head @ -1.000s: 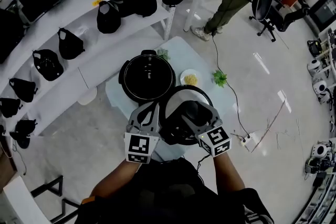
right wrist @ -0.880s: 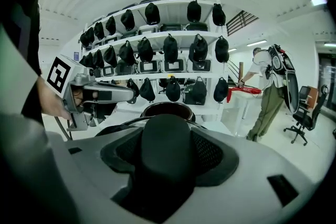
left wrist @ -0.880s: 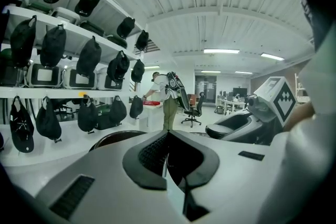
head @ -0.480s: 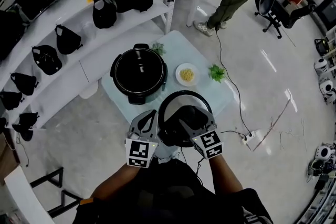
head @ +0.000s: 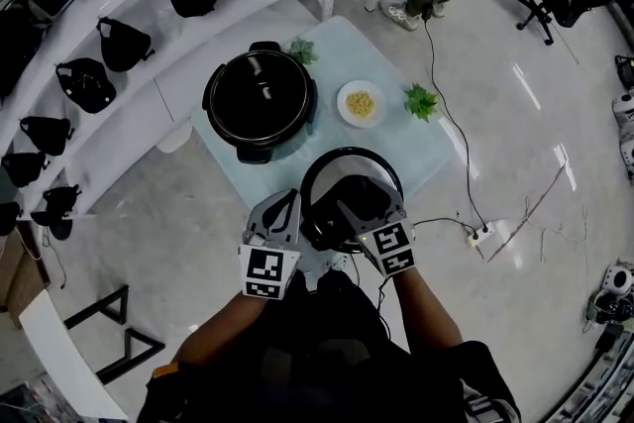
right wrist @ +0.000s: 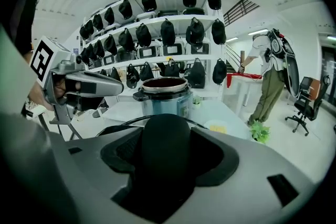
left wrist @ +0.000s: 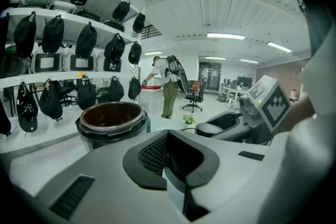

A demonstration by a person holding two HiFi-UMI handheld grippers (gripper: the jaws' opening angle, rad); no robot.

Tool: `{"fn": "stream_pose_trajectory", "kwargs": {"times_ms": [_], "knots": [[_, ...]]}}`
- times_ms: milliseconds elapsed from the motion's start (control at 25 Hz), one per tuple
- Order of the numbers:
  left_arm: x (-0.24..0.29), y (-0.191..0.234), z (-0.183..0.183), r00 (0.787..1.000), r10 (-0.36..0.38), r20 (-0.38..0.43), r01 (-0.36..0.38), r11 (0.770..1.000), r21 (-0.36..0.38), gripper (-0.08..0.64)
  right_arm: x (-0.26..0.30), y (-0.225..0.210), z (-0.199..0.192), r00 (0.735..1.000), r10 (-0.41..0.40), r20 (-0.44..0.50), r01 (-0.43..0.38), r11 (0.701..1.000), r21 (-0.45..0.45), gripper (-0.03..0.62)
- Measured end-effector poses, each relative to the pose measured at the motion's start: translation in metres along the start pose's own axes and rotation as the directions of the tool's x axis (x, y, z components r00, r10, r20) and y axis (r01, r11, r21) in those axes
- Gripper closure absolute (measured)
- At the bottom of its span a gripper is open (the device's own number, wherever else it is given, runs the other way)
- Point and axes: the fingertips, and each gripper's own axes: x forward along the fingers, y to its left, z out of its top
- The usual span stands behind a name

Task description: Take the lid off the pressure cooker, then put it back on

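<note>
The right gripper (head: pixel 349 205) has its jaws closed on the black knob (right wrist: pixel 165 141) of the lid (head: pixel 330 171). The lid is held roughly level, knob up, over the near edge of the desk (head: pixel 416 154), at 5 o'clock from the pressure cooker (head: pixel 260 102). The left gripper (head: pixel 284 205) sits just at 9 o'clock of the lid, its jaws brought together on nothing. The cooker stands open and upright on the desk, its handles lying along the 12-to-6 line. A plate (head: pixel 361 102) lies at its 3 o'clock.
</note>
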Motion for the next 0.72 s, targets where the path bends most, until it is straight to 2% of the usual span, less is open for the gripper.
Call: {"fn": "stream_pose_trajectory", "kwargs": {"times_ms": [720], "knots": [[0.035, 0.002, -0.061, 0.994, -0.01, -0.109, 0.008, 1.0, -0.017, 0.554, 0.071, -0.035, -0.057, 0.996, -0.038, -0.082, 0.04, 0.999, 0.018, 0.301]]}}
